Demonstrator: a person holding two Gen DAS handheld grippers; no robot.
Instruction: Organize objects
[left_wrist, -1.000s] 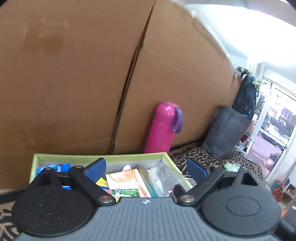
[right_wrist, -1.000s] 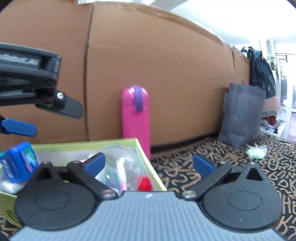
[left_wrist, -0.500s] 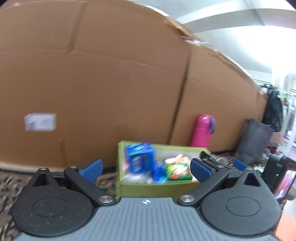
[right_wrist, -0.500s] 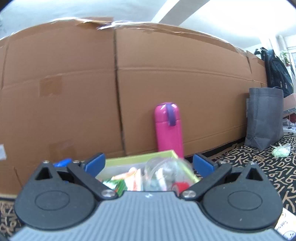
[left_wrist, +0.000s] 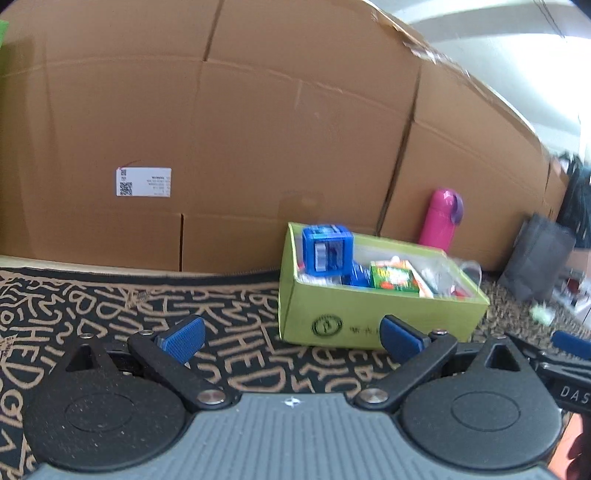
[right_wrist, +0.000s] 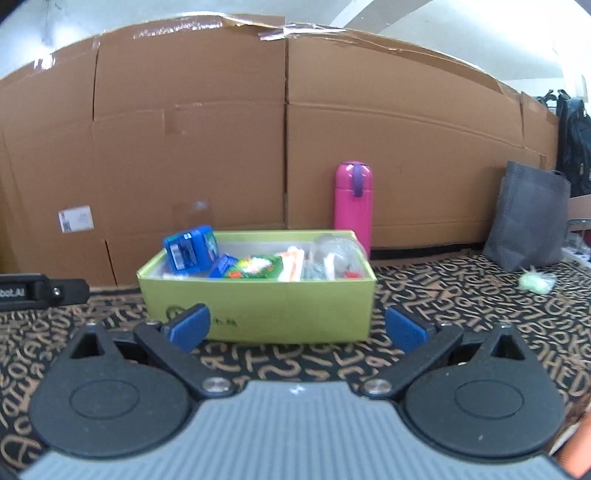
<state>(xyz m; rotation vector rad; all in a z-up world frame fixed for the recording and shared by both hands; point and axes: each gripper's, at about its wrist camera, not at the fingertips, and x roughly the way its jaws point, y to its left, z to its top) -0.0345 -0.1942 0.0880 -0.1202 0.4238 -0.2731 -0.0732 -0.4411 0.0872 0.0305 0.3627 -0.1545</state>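
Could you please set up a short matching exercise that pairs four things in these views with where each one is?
Things:
1. pink bottle
2. blue box
3. grey bag
4. white label

Places:
A. stuck on the cardboard wall
B. inside the green box, left end
C. upright behind the green box
D. on the rug, far right

Pairs: 1-C, 2-B, 3-D, 4-A

Contents of the green box (right_wrist: 258, 310) are partly hidden below its rim and softly blurred; print on the blue packet (right_wrist: 190, 249) is unreadable. Label (left_wrist: 143, 181) text on the cardboard wall (left_wrist: 258, 129) is too small to read. The other gripper (right_wrist: 40, 291) is cut off at the left edge.
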